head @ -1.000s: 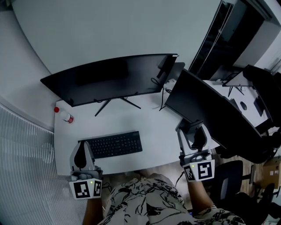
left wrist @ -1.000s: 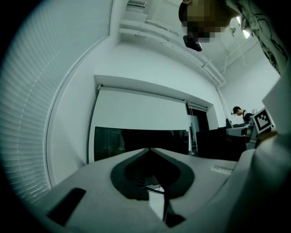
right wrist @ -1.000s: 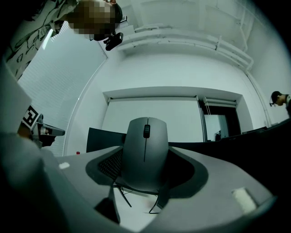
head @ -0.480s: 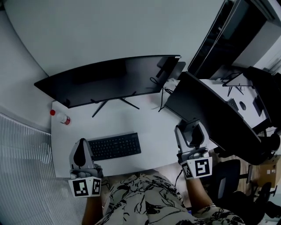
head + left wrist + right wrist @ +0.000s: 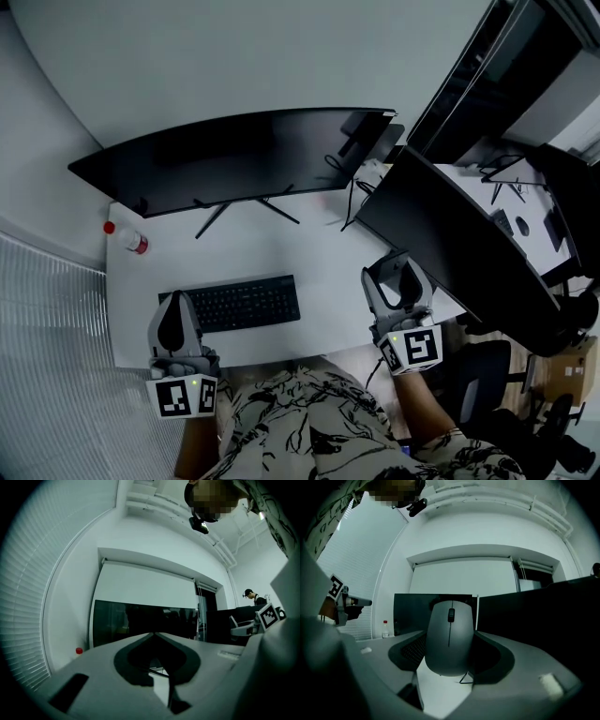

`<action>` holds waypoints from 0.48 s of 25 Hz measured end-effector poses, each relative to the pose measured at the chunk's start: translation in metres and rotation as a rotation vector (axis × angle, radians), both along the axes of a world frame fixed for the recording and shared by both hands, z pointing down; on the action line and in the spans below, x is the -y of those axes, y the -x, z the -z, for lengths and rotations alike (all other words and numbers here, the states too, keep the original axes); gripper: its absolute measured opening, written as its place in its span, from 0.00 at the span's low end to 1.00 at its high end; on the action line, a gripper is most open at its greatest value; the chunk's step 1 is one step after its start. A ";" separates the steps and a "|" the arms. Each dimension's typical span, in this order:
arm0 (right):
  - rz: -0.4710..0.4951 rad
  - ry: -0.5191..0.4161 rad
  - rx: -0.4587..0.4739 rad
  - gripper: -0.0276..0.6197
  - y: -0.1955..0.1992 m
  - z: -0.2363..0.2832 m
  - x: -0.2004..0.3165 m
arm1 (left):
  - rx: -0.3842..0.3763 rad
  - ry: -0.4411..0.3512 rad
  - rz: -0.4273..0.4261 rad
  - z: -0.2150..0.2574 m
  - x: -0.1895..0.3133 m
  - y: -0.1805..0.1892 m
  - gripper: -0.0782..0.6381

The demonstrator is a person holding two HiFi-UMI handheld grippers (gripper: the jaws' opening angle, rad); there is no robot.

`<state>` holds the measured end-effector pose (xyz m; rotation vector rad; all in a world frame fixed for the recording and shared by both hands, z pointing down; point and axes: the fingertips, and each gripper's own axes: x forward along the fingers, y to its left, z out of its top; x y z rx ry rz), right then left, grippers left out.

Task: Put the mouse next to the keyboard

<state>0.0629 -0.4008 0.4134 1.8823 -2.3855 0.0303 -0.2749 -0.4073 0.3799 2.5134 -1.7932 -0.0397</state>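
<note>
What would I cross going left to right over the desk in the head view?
bottle → keyboard → mouse, gripped in the right claw. The left claw overlaps the keyboard's left end, so it is left out of the order.

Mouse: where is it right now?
The grey mouse is gripped between the jaws of the right gripper. In the head view it is at the desk's right front, well right of the black keyboard, beside the dark side monitor.
</note>
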 end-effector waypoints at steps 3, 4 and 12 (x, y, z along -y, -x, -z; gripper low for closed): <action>0.022 0.080 0.017 0.51 0.006 -0.031 0.005 | -0.018 0.020 0.007 -0.006 -0.002 0.004 0.11; 0.031 0.107 0.020 0.51 0.009 -0.042 0.006 | -0.016 0.028 0.012 -0.008 -0.003 0.005 0.11; 0.094 0.274 -0.013 0.51 0.036 -0.124 0.009 | 0.012 0.062 0.024 -0.021 -0.011 0.007 0.11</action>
